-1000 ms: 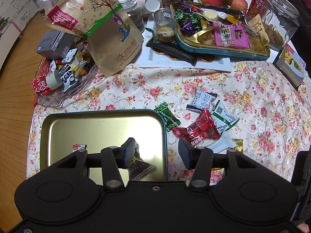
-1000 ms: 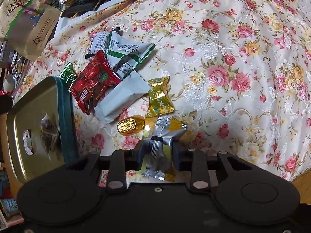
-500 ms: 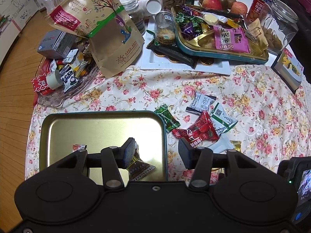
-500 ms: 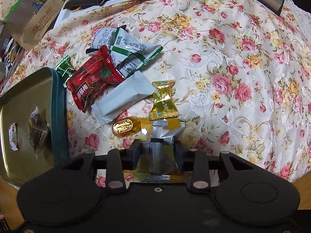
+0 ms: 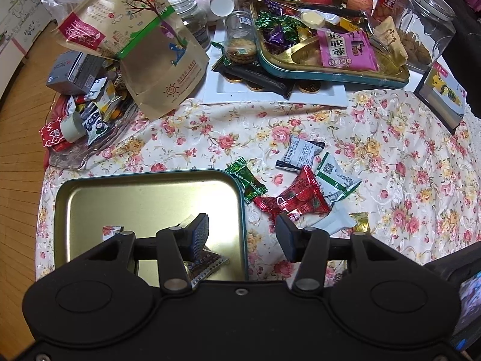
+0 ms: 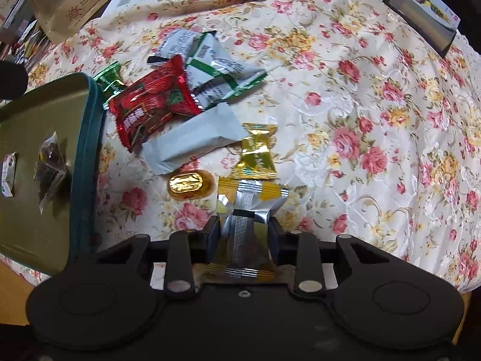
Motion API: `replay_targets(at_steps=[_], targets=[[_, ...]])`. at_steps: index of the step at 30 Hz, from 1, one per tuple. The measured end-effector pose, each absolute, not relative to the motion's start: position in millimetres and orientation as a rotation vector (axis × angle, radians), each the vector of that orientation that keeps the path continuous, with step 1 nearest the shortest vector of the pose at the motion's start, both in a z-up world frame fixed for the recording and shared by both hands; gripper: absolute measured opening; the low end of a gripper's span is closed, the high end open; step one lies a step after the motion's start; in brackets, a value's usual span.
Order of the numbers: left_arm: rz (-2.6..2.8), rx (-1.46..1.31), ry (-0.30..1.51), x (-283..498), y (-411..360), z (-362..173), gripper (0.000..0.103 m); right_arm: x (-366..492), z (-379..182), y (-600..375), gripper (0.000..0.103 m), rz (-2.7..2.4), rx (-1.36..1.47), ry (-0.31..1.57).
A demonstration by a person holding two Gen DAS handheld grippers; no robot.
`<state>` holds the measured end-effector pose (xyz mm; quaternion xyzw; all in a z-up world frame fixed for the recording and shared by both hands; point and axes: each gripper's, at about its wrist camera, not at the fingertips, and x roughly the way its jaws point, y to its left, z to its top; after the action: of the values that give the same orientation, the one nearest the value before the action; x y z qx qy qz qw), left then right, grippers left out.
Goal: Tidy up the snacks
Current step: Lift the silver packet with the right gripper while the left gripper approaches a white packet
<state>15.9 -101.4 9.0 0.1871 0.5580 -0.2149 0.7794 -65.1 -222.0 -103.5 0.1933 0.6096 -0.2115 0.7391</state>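
Note:
A gold tin tray with a teal rim (image 5: 144, 201) lies at the near left of the floral tablecloth and holds a small white candy (image 5: 110, 230) and a dark packet (image 5: 207, 266). My left gripper (image 5: 242, 236) is open and empty over the tray's right edge. My right gripper (image 6: 243, 236) is shut on a silver and yellow snack packet (image 6: 245, 210), just above the cloth. Loose snacks lie right of the tray: a red packet (image 6: 150, 105), a green candy (image 6: 110, 81), a white and green packet (image 6: 219, 75), a plain white packet (image 6: 192, 141), a gold candy (image 6: 258, 153) and a gold oval sweet (image 6: 188, 184).
A full teal snack tray (image 5: 330, 45) sits on a white plate at the back. A brown paper bag (image 5: 141, 39) and a glass dish of small items (image 5: 81, 111) stand at back left. A glass jar (image 5: 421, 39) and a box (image 5: 442, 99) are at the right.
My right gripper has lifted and drawn back slightly with the silver and yellow packet held in it. The left gripper has barely moved and stays open.

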Motion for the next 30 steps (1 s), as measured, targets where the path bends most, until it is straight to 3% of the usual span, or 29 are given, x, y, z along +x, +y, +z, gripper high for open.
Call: replay_targets(at_steps=[16,30], targets=[[-0.57,0.552,1.211,-18,-158,-20,0.057,-104,-63,-316,0.032,-0.61,0.759,1.207],[-0.603,0.677,1.247,-34,-192,-65,0.057,-132,-25,-352,0.032,-0.667,0.891,1.065]])
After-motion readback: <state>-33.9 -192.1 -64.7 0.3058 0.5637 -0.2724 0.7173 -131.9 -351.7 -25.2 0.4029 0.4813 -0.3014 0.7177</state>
